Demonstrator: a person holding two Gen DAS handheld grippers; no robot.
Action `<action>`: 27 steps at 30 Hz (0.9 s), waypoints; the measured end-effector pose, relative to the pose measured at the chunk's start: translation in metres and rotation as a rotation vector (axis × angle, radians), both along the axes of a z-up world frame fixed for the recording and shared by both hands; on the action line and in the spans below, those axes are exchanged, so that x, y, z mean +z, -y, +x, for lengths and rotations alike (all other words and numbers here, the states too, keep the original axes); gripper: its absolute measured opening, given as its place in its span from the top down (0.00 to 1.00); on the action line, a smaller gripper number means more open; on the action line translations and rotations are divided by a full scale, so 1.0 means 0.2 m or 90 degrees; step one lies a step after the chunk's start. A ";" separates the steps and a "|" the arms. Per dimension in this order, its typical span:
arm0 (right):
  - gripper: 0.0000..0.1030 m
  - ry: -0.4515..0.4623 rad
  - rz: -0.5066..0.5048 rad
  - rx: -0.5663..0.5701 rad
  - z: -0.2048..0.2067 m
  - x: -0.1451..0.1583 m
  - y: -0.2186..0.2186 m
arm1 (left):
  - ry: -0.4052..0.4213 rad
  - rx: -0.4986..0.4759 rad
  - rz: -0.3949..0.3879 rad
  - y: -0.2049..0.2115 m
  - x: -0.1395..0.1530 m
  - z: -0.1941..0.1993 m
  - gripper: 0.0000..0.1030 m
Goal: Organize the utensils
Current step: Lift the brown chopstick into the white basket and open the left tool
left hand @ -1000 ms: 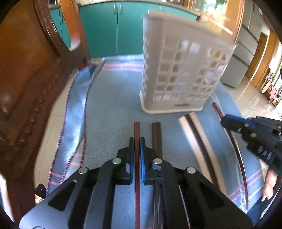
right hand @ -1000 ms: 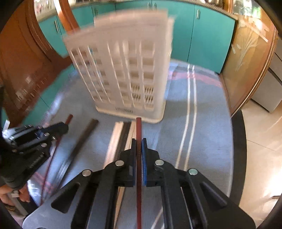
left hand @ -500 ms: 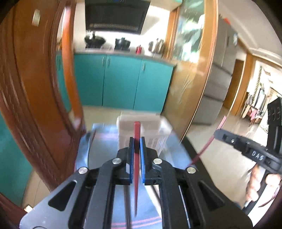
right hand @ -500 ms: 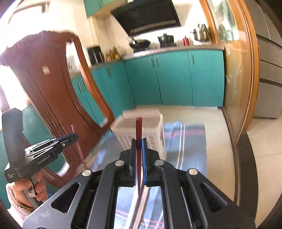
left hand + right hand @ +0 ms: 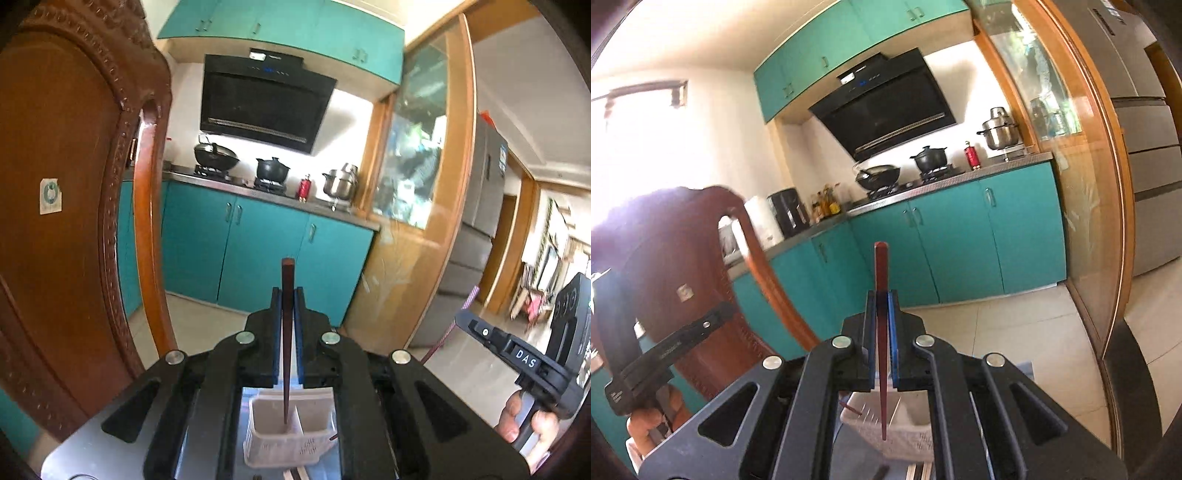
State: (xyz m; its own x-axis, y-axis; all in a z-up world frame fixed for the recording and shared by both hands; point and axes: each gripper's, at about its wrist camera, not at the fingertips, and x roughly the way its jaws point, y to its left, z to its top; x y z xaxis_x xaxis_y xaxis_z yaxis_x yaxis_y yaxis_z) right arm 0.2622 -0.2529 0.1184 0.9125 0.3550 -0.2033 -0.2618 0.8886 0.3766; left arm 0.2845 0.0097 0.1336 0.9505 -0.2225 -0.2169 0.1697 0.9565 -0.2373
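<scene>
In the left wrist view, a dark brown chopstick (image 5: 286, 332) is clamped between the blue pads of the left tool (image 5: 287, 295), its thin end hanging above the white basket (image 5: 280, 439) at 6 o'clock. The right tool (image 5: 480, 328) is seen at 3 o'clock, gripped by a hand (image 5: 524, 424). In the right wrist view, a red chopstick (image 5: 881, 332) is pinched by the closed right tool (image 5: 881, 295) over the same basket (image 5: 908, 439); the left tool (image 5: 713, 319) is seen at 9 o'clock. Farther off, teal cabinets (image 5: 960, 240) and a black range hood (image 5: 886, 103) are seen at 12 o'clock.
</scene>
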 end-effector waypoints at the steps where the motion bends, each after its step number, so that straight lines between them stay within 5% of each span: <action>1: 0.94 0.003 -0.002 -0.013 0.03 -0.01 0.00 | 0.003 0.009 -0.005 -0.01 -0.02 0.03 0.93; 9: 0.94 -0.060 -0.077 -0.033 0.28 -0.28 -0.13 | -0.075 0.031 -0.004 -0.01 -0.20 0.25 0.93; 20: 0.92 -0.084 -0.125 -0.036 0.19 -0.43 -0.18 | -0.130 0.034 0.031 0.06 -0.40 0.27 0.93; 25: 0.65 -0.088 -0.128 -0.052 0.09 -0.45 -0.10 | -0.139 0.028 0.033 0.07 -0.44 0.25 0.92; 27: 0.62 -0.076 -0.125 -0.062 0.02 -0.47 -0.06 | -0.132 0.025 0.043 0.08 -0.45 0.21 0.78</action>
